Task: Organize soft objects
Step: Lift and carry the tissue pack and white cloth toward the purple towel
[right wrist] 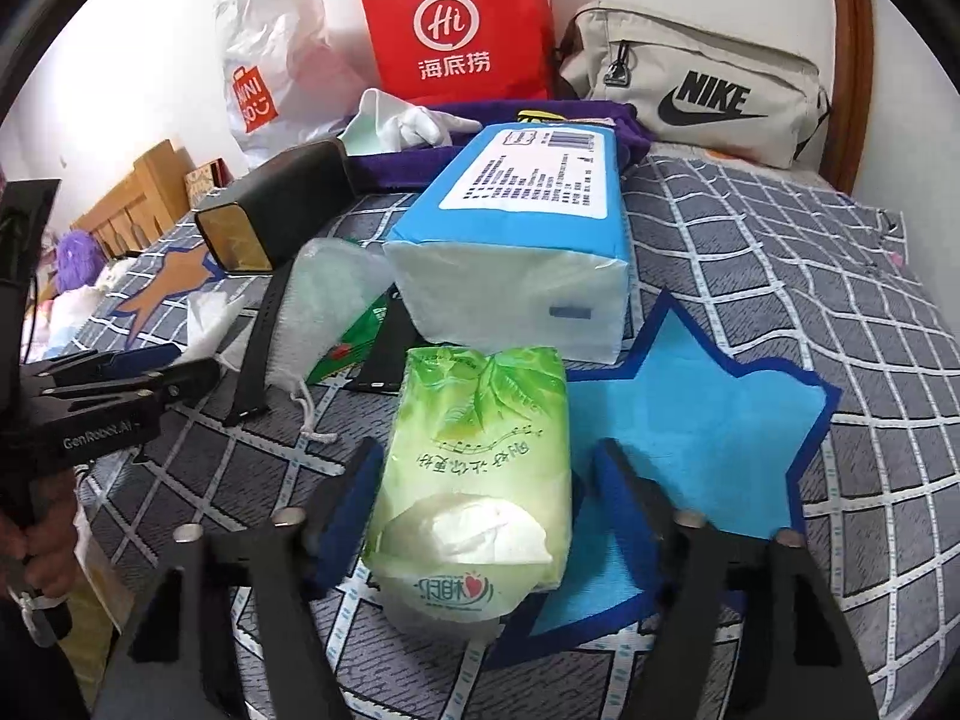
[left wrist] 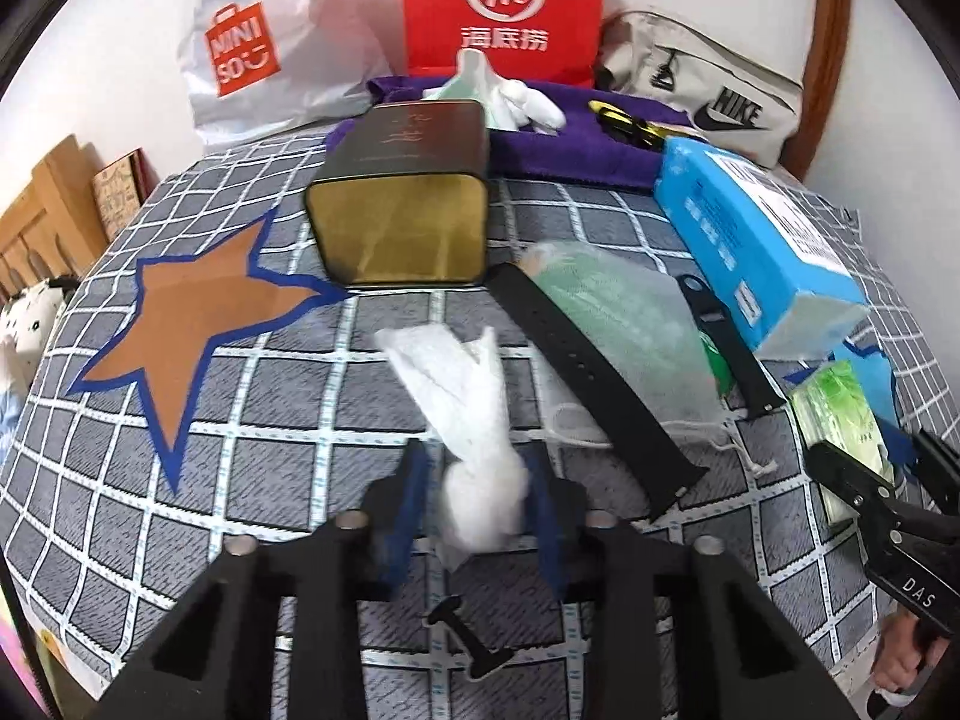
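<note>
left side first: your left gripper (left wrist: 480,501) has its blue pads on either side of the white cloth (left wrist: 462,420). the pads look closed onto the bunched near end, though blur keeps contact from being fully clear. the cloth's long axis runs straight away from the tongs, up and slightly left toward the open gold tin (left wrist: 399,222), with the far end fanned out on the checked bedspread (left wrist: 240,420). so any lift carries it lengthwise, tail trailing ahead. the black strap (left wrist: 594,384) lies just right of it, close but apart.

right side: your right gripper (right wrist: 483,516) straddles the green tissue pack (right wrist: 480,456). the left pad touches the pack's edge, the right pad stands a little off it, so it's not clamped yet. the pack's long axis points away from the tongs toward the blue tissue pack (right wrist: 522,228) just behind, its near end between the fingers and partly over the blue star patch (right wrist: 690,420).

each hand is nearest its own item, no crossing needed.
</note>
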{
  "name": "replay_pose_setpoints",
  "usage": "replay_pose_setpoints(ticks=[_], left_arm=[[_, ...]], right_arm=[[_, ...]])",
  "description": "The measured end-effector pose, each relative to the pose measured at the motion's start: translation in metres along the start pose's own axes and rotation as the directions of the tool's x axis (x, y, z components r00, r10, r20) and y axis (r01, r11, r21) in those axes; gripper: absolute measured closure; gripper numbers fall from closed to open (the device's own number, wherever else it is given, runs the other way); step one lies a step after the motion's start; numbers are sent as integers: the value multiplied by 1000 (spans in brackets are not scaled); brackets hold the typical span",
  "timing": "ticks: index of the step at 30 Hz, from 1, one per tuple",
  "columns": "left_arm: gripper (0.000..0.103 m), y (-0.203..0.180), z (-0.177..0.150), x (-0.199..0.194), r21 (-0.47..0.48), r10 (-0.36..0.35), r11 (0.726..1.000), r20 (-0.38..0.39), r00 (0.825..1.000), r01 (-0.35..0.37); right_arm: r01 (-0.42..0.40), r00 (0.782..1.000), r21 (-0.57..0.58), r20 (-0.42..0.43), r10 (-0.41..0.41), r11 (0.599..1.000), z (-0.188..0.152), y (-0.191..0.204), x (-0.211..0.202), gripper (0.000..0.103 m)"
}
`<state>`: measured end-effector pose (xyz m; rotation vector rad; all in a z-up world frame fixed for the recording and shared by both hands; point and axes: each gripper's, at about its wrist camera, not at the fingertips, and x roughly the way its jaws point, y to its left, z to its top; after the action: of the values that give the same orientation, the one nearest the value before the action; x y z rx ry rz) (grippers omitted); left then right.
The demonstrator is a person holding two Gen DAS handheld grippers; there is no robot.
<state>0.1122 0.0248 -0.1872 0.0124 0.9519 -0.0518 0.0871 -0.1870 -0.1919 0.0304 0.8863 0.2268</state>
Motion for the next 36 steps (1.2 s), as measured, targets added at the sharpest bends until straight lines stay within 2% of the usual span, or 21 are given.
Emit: replay_pose_setpoints(ticks=[2, 4, 10, 16, 29, 36], left_arm=[[81, 8, 0, -1, -39, -25, 999, 2, 1000, 25], [82, 14, 1, -5, -70, -52, 996, -2, 999, 52], [82, 11, 6, -24, -69, -59, 996, 21, 998, 60], [82, 7, 15, -44, -62, -63, 996, 53, 997, 67], [82, 1, 54, -78, -57, -62, 996, 127, 990, 70], [82, -3, 78, -90, -35, -61, 997, 153, 986, 67]], right_arm=[[-7, 1000, -1, -2, 7, 1000, 0, 0, -1, 51], [-13, 1000, 2, -1, 13, 1000, 0, 0, -2, 52], [-36, 999, 17, -15, 36, 999, 3, -1, -10, 53], [-36, 999, 14, 9, 36, 999, 12, 3, -31, 53], [-26, 996, -4, 91, 26, 1000, 57, 5, -79, 53], [-25, 992, -1, 127, 25, 1000, 83, 1, -90, 53]])
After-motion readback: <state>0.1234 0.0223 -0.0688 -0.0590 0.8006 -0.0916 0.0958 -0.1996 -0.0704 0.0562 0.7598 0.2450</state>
